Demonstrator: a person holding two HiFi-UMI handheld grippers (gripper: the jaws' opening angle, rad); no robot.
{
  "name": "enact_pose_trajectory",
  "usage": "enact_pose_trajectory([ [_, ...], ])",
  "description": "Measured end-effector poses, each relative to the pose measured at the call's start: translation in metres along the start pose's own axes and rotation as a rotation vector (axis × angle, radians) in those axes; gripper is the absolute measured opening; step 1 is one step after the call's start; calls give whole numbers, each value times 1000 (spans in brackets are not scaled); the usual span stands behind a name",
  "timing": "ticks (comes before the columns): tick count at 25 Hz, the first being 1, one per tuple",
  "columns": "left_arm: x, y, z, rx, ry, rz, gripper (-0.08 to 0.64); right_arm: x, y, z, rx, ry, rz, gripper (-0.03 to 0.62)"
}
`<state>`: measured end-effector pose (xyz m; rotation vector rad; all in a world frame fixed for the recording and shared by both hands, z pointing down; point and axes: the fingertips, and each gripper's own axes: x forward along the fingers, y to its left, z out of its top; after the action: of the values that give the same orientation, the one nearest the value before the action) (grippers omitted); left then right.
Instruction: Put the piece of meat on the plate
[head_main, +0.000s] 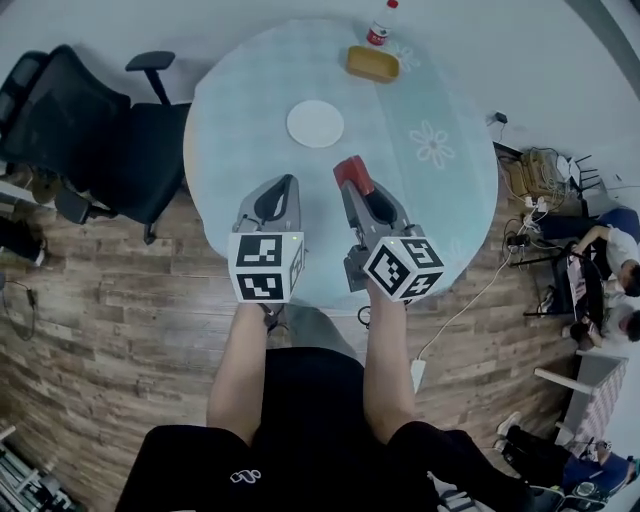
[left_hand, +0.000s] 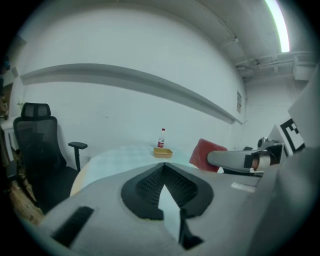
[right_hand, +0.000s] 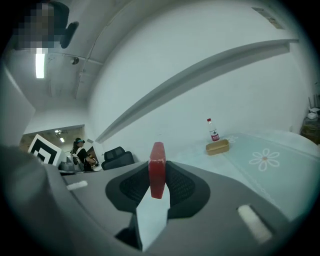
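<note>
One piece of meat (right_hand: 157, 159), a flat red slab, stands on edge between the jaws of my right tongs (head_main: 356, 190), above the near part of the round surface (head_main: 450, 200). It is in the air, not on anything, and short of the white plate (head_main: 315, 123), which lies empty further in towards the middle of the surface and a little to the left of the meat.

What worries me most is the grip. The jaws pinch only the lower part of the slab, and most of it sticks out past the tips, so a quick swing or a jolt could let it pivot or slide out and drop onto the cloth before it gets over the plate. The plate is also small against the big surface, so letting go too early, or at a slant, could leave the meat half on the rim or beside it. If I come down hard, I might nudge the plate away.

My right tongs are closed to a narrow gap, just the thickness of the slab, with both pads pressed on its flat sides. My left tongs (left_hand: 162, 169) are empty, tips drawn together, beside the right pair and touching nothing.

Further off, a yellow tray (head_main: 372, 63) and a bottle (head_main: 378, 30) stand at the far edge, and a black office chair (head_main: 80, 130) sits off to the left.
</note>
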<state>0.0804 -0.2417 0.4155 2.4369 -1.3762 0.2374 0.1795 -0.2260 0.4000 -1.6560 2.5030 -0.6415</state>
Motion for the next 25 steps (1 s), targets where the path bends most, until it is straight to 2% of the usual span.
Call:
enact_pose_trajectory([
  [3,36,-15,-2,-24,28,-39,-6,14,-45,14,64,-17,-22,100],
  [6,54,-10,-9,-12,64,-23,-6,31,-67,22,109,-36,-16,100],
  [11,71,18,-12,-45,96,36,-6,61,-66,9,115,17,38,100],
  [18,92,46,-15,-62,131,40,-6,101,-70,-2,133,81,47,100],
  [22,111,66,-16,-100,169,35,-6,128,-83,-16,127,142,23,100],
  [25,121,79,-17,-120,185,25,-6,144,-99,-40,94,236,-9,100],
])
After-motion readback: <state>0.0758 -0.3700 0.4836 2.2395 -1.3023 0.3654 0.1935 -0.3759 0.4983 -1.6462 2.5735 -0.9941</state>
